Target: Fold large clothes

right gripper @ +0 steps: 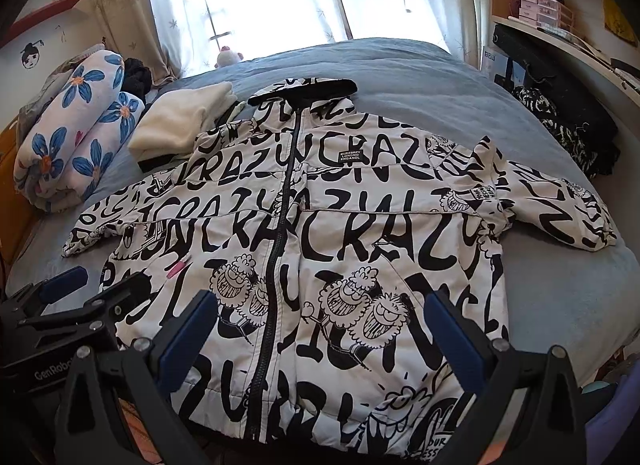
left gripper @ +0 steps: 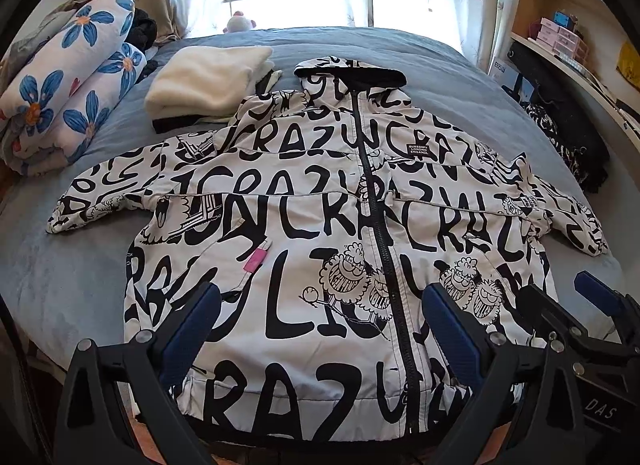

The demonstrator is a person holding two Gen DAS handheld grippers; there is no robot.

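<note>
The jacket (left gripper: 320, 233) lies flat, zipped, across the bed (left gripper: 460, 77) — a cream pile (left gripper: 204, 85) touches its shoulder; both grippers (left gripper: 316, 325) (right gripper: 320, 325) hover at the near edge, jaws spread.

The left gripper (left gripper: 320, 325) is hanging with its two blue-padded fingers (left gripper: 192, 329) spread wide, gripping nothing. The right gripper (right gripper: 320, 329) is hovering just beside it, level with it, jaws likewise parted wide and holding nothing. Both seem to be tilting slightly downward, though the lens distortion makes that uncertain.
</note>
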